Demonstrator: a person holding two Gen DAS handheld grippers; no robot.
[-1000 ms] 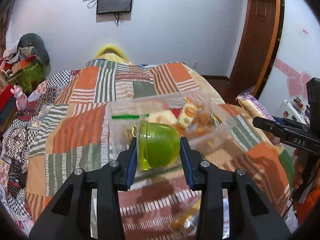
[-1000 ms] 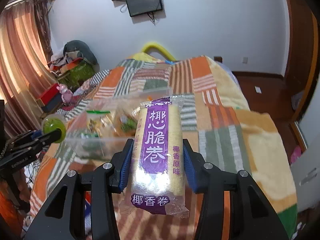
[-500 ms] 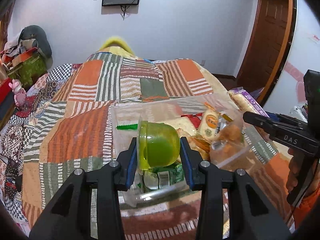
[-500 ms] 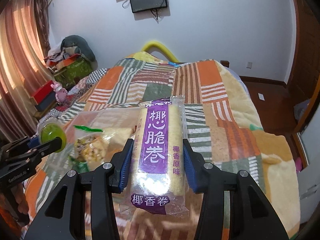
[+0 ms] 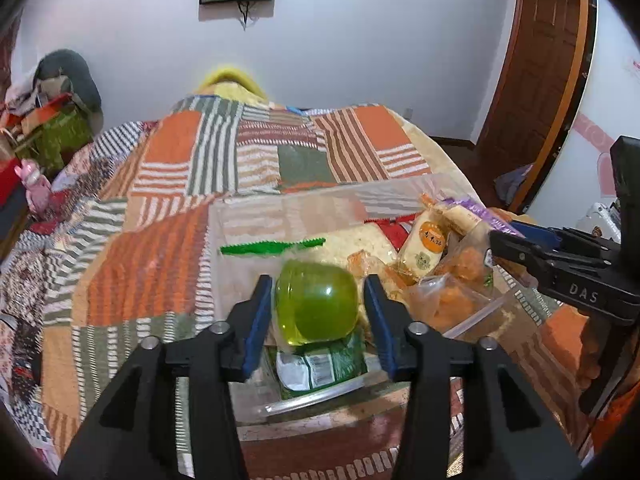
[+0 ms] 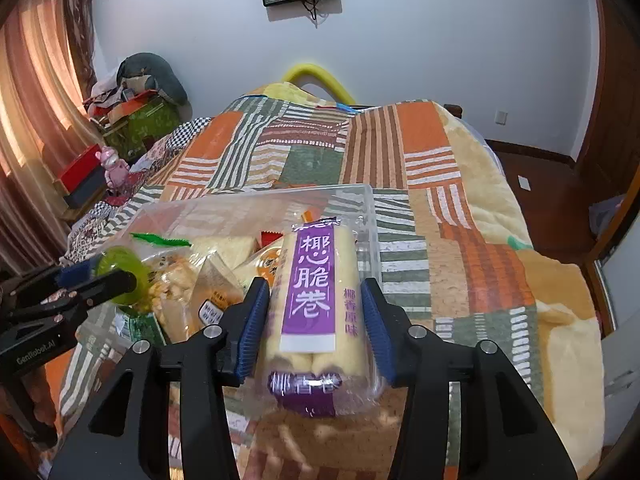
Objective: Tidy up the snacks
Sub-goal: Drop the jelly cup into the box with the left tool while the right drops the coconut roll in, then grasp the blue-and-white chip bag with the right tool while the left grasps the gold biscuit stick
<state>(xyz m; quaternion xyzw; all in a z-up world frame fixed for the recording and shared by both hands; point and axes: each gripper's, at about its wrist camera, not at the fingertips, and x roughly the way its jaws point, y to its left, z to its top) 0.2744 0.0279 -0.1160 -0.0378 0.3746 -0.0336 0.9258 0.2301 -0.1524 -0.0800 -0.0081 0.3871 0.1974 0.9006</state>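
A clear plastic bin (image 5: 288,208) (image 6: 372,216) holding several wrapped snacks sits on the patchwork bed. My left gripper (image 5: 318,308) hovers over the bin's near left part with its jaws spread a little wider than the green jelly cup (image 5: 316,304) between them; small gaps show on both sides. The cup also shows in the right wrist view (image 6: 124,276). My right gripper (image 6: 314,312) is shut on a purple-labelled pack of coconut rolls (image 6: 314,292), held over the bin's near right edge.
The bin holds a green-topped packet (image 5: 272,247), an orange-labelled pastry (image 5: 428,248) and orange snacks (image 5: 460,280). The patchwork blanket (image 6: 440,168) covers the bed. Boxes and clutter (image 6: 132,120) stand at the left wall. A wooden door (image 5: 540,60) is at the right.
Both grippers moved forward over the bin. The left jaws have widened around the green cup, which now sits lower. The right gripper has lowered the roll pack toward the bin.
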